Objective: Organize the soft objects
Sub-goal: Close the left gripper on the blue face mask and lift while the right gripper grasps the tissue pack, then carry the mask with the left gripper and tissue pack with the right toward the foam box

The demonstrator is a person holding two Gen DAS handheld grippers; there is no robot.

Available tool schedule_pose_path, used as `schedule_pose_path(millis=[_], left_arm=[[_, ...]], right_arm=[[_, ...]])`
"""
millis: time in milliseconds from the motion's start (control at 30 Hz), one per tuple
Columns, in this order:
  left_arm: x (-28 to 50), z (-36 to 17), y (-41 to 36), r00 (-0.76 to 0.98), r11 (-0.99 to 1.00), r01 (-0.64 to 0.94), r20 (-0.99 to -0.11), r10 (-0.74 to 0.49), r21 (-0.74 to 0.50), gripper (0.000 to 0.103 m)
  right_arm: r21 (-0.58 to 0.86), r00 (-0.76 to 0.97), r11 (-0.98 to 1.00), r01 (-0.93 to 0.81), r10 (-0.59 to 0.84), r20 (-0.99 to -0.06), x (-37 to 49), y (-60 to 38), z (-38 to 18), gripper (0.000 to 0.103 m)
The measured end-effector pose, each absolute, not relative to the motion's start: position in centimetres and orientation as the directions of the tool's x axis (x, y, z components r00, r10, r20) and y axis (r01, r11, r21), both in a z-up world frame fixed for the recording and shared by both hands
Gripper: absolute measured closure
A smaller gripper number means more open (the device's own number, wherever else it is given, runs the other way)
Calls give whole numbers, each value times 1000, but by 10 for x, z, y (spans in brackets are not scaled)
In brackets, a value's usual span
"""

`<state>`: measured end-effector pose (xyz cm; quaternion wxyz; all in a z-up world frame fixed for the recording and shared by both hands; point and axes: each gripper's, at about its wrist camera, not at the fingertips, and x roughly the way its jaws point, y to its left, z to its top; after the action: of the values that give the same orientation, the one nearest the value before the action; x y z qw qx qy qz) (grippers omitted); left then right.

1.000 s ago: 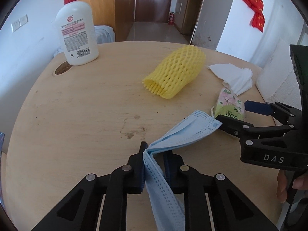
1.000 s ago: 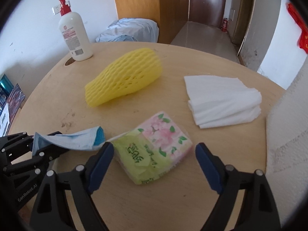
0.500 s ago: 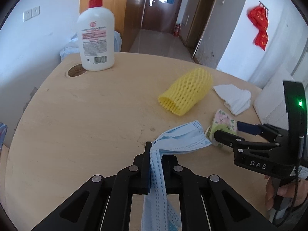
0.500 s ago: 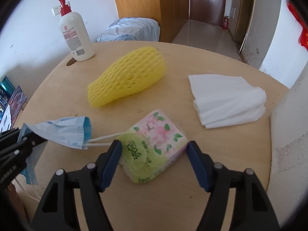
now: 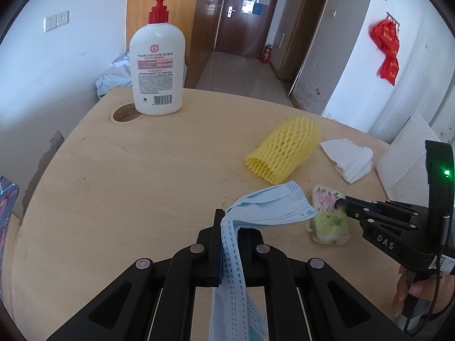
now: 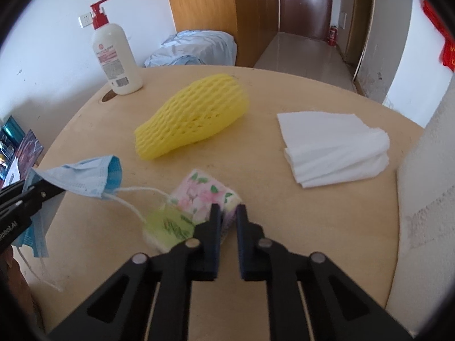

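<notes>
Left tool pressed together on a pale blue pleated face mask, pinching it at a fold; one part fanned out rightward above the round light wooden bench, the other hanging down between the black arms. White ear loop trailing from the mask toward a flower-printed pink and green tissue packet. Right tool just closed, jaws now squeezing the near right end of that tissue packet, packet lying on the bench. Yellow foam mesh fruit sleeve on its side behind the packet, apart from it. Folded white cloth to the right, well apart. White pump bottle with red nozzle upright at the far left edge, beside a round hole in the bench.
</notes>
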<state>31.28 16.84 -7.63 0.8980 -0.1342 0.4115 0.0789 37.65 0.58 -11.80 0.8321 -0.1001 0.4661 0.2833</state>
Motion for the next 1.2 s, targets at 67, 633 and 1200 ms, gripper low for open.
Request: schedule_pose_path(millis=[67,633,1200], left_arm=[[311,-74,168,655,950,-254,-755,31,-181,96],[286,-44,146,708,959,-231,-705,48,-166,96],[248,-23,117,747,964,-188,-664,16,-189,96]], right_arm=[[99,412,823,-559,379,-829,374,4,-115,94],[76,524,841,-536,402,-751,332,-35,-66,96],[104,585,857,-505,428,-689,292,-69,-37,96]])
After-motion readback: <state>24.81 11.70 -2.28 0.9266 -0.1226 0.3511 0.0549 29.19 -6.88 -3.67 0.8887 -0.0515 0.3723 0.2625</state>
